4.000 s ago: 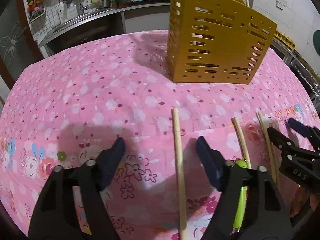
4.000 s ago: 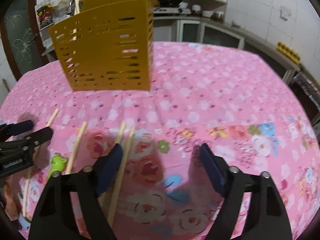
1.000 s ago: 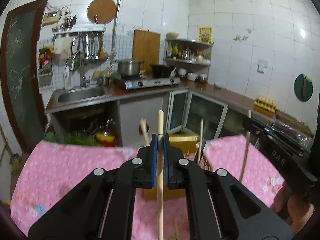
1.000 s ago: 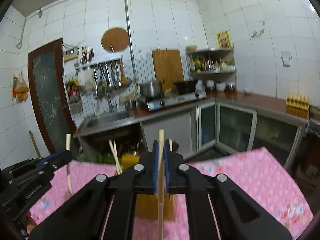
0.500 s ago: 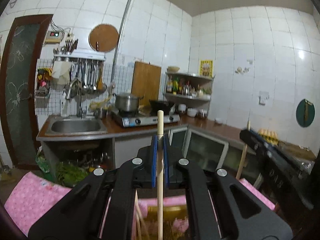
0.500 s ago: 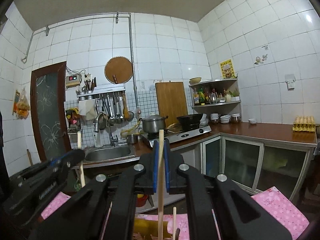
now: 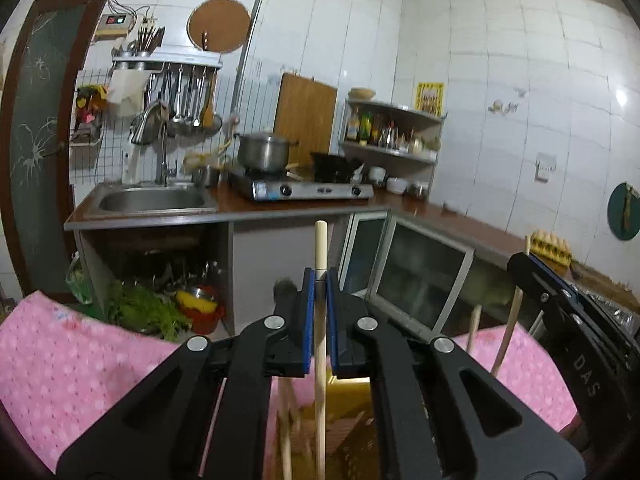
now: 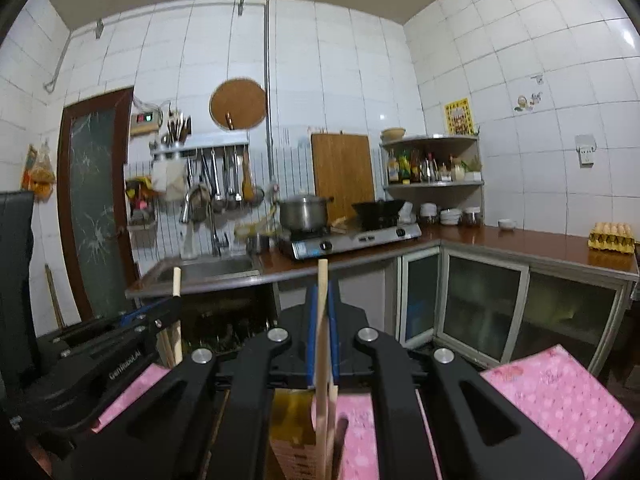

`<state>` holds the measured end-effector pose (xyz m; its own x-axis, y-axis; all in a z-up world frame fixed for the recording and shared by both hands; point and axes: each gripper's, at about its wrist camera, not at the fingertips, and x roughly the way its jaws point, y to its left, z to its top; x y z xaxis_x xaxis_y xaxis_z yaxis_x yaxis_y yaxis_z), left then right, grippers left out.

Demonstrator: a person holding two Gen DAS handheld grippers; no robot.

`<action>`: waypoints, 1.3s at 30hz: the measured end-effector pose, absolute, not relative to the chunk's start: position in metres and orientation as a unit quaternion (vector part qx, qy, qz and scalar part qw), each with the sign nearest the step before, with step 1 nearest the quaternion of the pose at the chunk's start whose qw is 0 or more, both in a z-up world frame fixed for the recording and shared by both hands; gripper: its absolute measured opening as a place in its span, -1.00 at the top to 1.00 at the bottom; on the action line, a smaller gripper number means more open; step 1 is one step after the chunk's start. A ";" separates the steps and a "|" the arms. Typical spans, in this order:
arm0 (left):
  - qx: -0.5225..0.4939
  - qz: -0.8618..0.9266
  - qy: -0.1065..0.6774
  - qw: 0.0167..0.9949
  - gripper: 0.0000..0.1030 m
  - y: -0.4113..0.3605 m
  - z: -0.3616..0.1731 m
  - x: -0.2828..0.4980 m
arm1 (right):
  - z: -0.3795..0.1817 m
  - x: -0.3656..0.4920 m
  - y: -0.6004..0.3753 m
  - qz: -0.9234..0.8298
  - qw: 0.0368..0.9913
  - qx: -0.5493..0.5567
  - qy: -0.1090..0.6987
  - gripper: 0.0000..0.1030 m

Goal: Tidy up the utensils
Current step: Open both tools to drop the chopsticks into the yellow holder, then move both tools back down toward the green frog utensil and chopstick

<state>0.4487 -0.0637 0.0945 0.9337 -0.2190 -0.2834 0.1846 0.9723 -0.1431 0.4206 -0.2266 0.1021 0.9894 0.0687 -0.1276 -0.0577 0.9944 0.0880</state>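
My left gripper (image 7: 320,284) is shut on an upright wooden chopstick (image 7: 320,248), whose lower end hangs over the open top of the yellow slotted holder (image 7: 352,404). Blurred chopsticks (image 7: 286,424) stand inside the holder. At the right of that view, the right gripper (image 7: 532,276) holds its own chopstick (image 7: 508,332). In the right wrist view, my right gripper (image 8: 322,296) is shut on a vertical chopstick (image 8: 322,276) above the same holder (image 8: 292,420). The left gripper (image 8: 160,312) shows at the left, with its chopstick (image 8: 177,280) sticking up.
The holder stands on a table under a pink flowered cloth (image 7: 80,368) (image 8: 552,396). Beyond the table are a kitchen counter with a sink (image 7: 152,200), a gas stove with a pot (image 8: 304,212) and glass-door cabinets (image 8: 480,300).
Both grippers have sunk toward the yellow holder, each still shut on its chopstick. The counter and sink sit higher in both views than half a second ago.
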 end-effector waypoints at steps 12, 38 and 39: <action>-0.027 -0.094 0.200 0.975 0.89 -0.059 0.055 0.437 | 0.057 0.404 -0.234 0.022 0.993 0.046 0.106 0.88; -0.034 -0.070 0.317 0.945 -0.90 0.010 0.053 0.330 | 0.037 0.306 -0.255 -0.033 0.958 0.063 0.277 -0.22; -0.035 -0.073 0.329 0.941 -0.90 0.012 0.045 0.327 | 0.028 0.303 -0.254 -0.032 0.955 0.066 0.289 -0.22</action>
